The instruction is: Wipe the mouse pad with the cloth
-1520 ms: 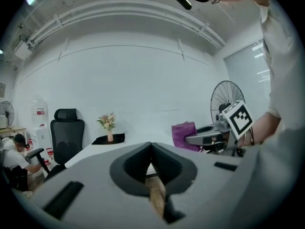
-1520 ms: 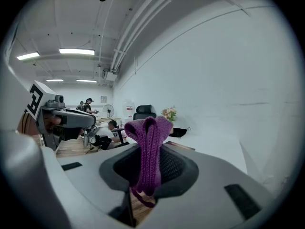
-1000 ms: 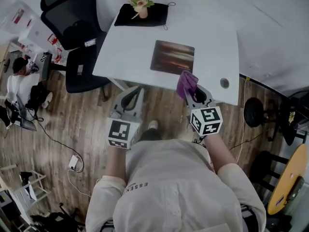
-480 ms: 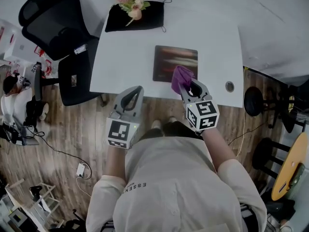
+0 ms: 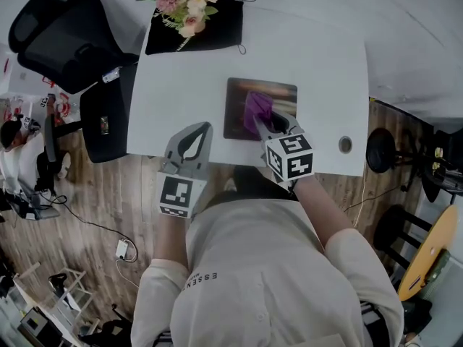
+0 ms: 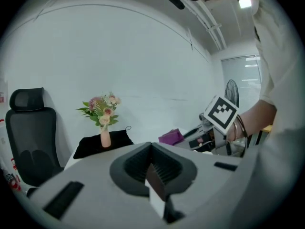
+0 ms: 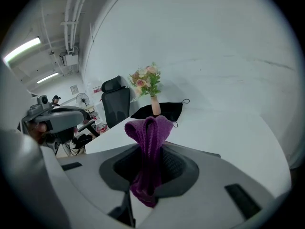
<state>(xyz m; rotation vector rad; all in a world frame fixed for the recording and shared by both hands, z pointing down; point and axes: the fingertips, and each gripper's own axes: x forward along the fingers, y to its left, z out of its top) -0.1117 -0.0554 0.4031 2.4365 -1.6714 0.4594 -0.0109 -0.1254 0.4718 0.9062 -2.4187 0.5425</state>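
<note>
A dark rectangular mouse pad lies on the white table, near its front edge. My right gripper is shut on a purple knitted cloth, and the cloth hangs over the pad's middle. In the right gripper view the cloth stands pinched between the jaws, bunched above them. My left gripper hovers at the table's front edge, left of the pad, with its jaws shut and nothing held. The cloth and right gripper also show in the left gripper view.
A vase of flowers stands on a black cloth mat at the table's far left. A black office chair sits left of the table. A round cable port is in the table's near right corner.
The right gripper has carried the purple cloth forward from the table's front edge to over the mouse pad. The left gripper stays shut near the front edge.
</note>
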